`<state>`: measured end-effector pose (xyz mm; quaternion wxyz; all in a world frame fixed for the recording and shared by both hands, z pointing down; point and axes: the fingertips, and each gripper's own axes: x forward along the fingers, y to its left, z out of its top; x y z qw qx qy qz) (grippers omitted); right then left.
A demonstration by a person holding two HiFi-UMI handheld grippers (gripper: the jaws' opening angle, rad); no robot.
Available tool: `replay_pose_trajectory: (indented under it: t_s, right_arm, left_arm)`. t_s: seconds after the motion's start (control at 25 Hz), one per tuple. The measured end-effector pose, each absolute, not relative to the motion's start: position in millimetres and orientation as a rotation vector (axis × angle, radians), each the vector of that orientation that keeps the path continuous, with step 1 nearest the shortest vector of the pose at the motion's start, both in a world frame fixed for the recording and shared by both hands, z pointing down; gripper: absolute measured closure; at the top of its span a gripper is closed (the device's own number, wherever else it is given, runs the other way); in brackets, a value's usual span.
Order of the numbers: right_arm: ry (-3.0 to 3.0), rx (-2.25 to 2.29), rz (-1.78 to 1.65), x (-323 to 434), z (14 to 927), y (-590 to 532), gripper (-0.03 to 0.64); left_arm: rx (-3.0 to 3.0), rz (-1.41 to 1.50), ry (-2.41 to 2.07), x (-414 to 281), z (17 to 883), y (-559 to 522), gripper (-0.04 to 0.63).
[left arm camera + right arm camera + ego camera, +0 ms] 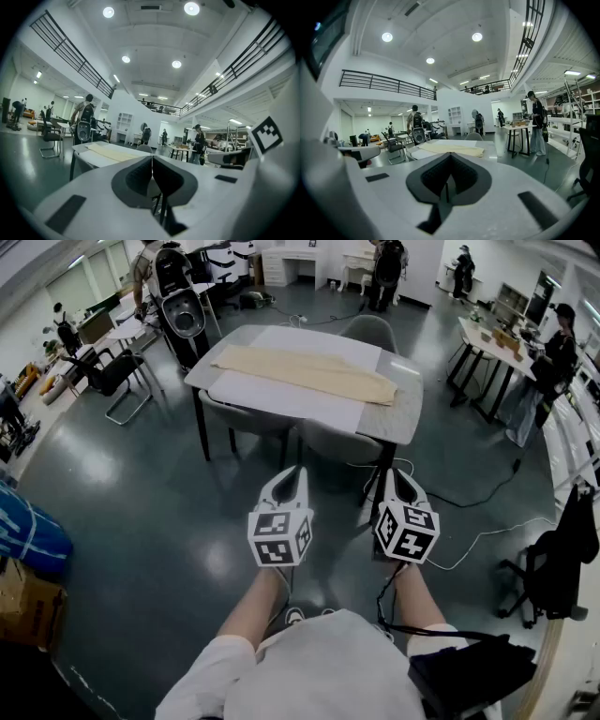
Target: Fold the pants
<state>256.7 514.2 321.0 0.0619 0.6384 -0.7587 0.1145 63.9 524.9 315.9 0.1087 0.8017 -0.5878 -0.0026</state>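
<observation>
On the grey table (401, 418) at twelve o'clock the beige pants (309, 373) lie flat, seemingly on a white sheet (281, 397). Toward six o'clock, well apart from it, left gripper (297, 472) and right gripper (399, 474) hover — both clenched, empty.

A: Where are the hands?
B: Lower centre of the head view, side by side. The left gripper (296, 474) and right gripper (397, 474) are near level, on bare forearms (255, 607).
A: Jaws?
B: Both pressed together, nothing between them.
</observation>
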Motion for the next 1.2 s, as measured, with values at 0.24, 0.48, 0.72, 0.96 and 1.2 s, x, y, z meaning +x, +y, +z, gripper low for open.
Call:
replay_pose_trajectory:
  t_s: [0.24,0.48,0.72,0.96,1.2]
  right_arm:
    - [-2.293,1.924,0.345,255,321,514,0.626]
    - [-2.291,1.924,0.385,248,321,512,0.624]
    - [-2.251,1.963,0.403,237,324,504,0.624]
    - [-2.21,1.986,0.397,206,334,489,0.624]
    - [-2.158,1.972,0.413,186,350,462,0.624]
  left_arm:
    - [2.358,-0.001,-1.733,62,314,525,0.586]
    - [2.352,0.017,-1.729,51,314,521,0.586]
    - [2.353,0.035,-1.717,28,319,514,0.586]
    - [2.358,0.064,-1.713,-16,330,496,0.586]
    - [2.303,0.058,-1.705,-46,350,467,0.586]
